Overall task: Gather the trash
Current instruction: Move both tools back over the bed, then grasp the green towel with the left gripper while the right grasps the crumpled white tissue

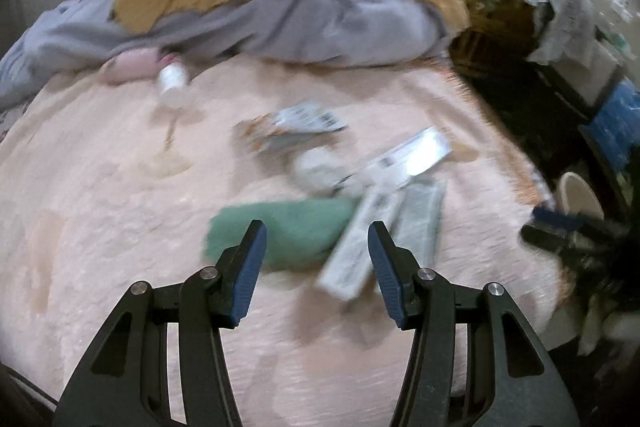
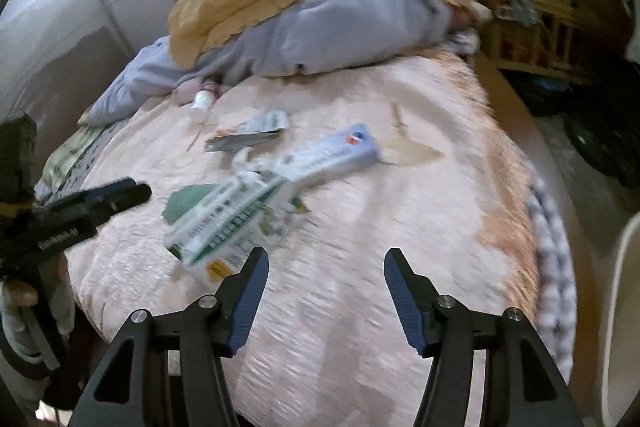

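From the left wrist view, the left gripper (image 1: 317, 239) hangs over the pink bedspread (image 1: 100, 227) with its jaws spread and nothing between them. Just ahead of its tips lies a green cloth (image 1: 288, 227), and to the right of it, close to the right finger, are long flat cartons (image 1: 360, 239), partly overlapping. Further ahead sit a crumpled wrapper (image 1: 296, 125) and a small white bottle (image 1: 172, 83). From the right wrist view, the right gripper (image 2: 326, 263) is also spread and empty; the green-printed cartons (image 2: 228, 219) lie just ahead of its left finger, a blue-white carton (image 2: 332, 151) further ahead, and the left gripper (image 2: 120, 195) comes in from the left side. I judge that these cartons are light, thin cardboard, and crush easily. It seems best to pinch one across its narrow width, near a free end.
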The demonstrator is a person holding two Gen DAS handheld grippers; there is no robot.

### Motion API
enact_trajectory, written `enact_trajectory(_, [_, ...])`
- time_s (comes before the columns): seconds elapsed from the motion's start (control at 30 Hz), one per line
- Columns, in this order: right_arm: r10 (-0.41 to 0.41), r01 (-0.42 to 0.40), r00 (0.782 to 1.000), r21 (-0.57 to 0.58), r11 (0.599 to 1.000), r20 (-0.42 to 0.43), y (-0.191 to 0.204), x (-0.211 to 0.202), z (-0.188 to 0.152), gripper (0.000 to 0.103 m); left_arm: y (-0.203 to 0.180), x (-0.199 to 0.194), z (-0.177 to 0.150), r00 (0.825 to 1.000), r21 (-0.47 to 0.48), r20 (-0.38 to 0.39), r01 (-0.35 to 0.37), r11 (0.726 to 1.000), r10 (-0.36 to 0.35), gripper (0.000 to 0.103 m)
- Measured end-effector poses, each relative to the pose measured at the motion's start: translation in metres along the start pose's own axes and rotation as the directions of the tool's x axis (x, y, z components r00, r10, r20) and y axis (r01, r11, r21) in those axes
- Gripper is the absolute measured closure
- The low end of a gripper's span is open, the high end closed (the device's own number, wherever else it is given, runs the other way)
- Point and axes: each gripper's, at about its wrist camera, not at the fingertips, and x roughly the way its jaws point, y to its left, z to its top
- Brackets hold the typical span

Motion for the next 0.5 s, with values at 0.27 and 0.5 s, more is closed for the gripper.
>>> enact_trajectory(0.27, [0.07, -0.083, 0.994, -0.178, 0.981, -0.079, 0.06, 0.05, 0.062, 0.045, 0.044, 0.027, -0.019, 0.997, -0.093, -0.078, -0.018, 0.995, 0.011, 0.052])
enact_trajectory(0.5, [0.043, -0.116, 0.966, -0.274, 0.955, -0.256, 0.096, 0.148, 0.101, 0.052, 0.056, 0.034, -0.02, 0.994, -0.148, -0.107, 0.022, 0.989, -0.038, 0.052])
